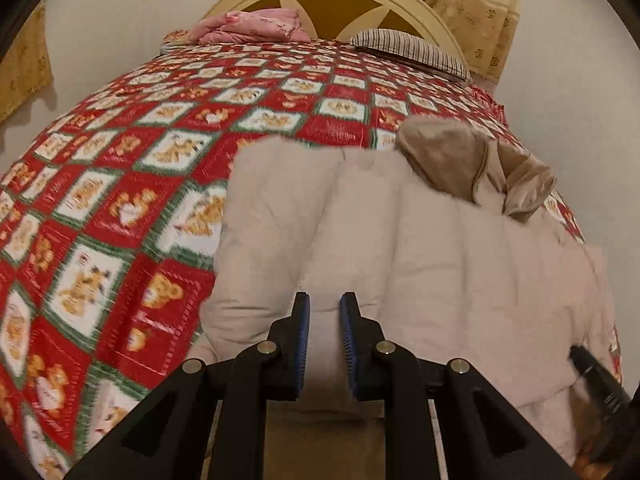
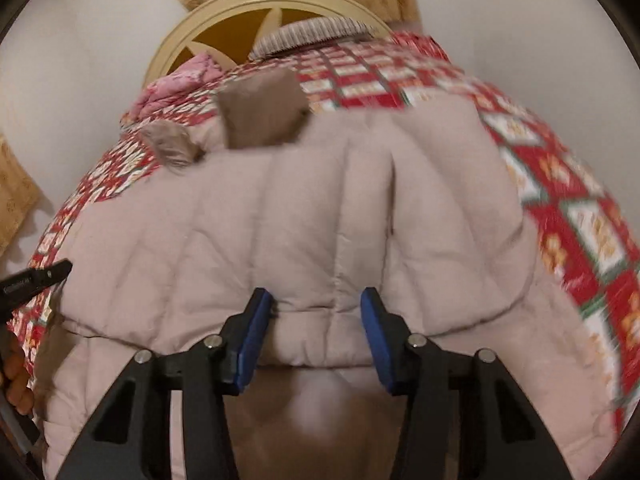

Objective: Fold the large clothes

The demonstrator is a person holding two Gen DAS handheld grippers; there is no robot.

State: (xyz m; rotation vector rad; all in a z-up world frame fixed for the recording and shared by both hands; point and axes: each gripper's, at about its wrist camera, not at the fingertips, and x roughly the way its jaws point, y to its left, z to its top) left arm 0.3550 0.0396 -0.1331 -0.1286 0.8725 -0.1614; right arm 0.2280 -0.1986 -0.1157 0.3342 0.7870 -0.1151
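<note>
A pale pink quilted coat (image 2: 320, 216), puffy with stitched lengthwise channels, lies across the near part of the bed. Brown fur trim (image 2: 262, 108) sits at its far edge. The bedspread (image 1: 120, 184) beneath is a red, green and white check printed with teddy bears.

Left gripper (image 1: 324, 312): black fingers with ribbed blue pads, gap narrow, nothing visibly clamped. Right gripper (image 2: 316, 304): fingers moderately apart, straddling the coat's hem, not pressing. No legible writing.

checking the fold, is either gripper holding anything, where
Cannot tell: the coat has its near edge between the jaws of the left gripper, narrow, and the right gripper, wide; no firm pinch shows.
</note>
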